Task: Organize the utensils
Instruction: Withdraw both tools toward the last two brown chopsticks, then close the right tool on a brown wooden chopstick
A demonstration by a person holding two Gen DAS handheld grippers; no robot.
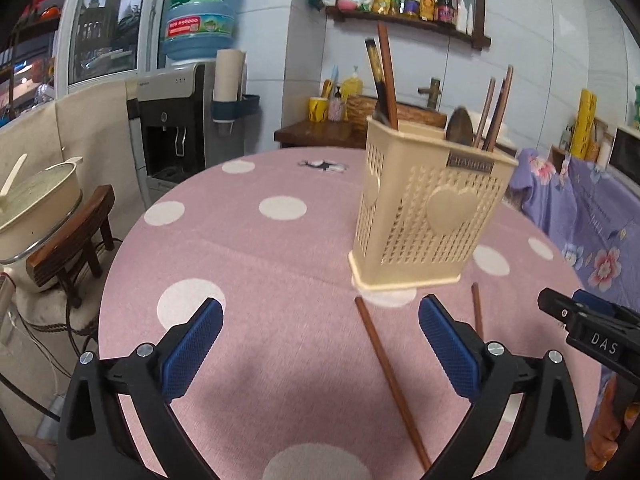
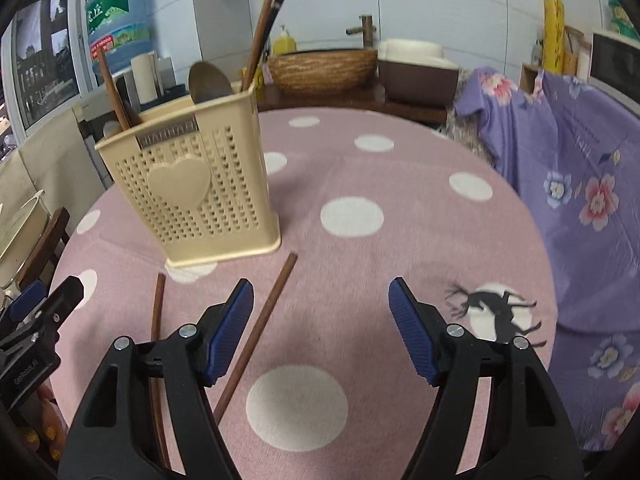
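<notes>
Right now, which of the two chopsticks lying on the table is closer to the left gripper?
The longer-looking chopstick, running between the left gripper fingers. The other chopstick lies apart, toward the right gripper.

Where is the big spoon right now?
The spoon stands bowl-up inside the cream utensil holder, beside the upright chopsticks, on the pink dotted table. In the right wrist view it is at upper left.

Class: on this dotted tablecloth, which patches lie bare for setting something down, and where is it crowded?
Bare: the stretch left of the utensil holder toward the table's edge, and right of it toward the deer print. Crowded: just in front of the holder, where two chopsticks lie.
</notes>
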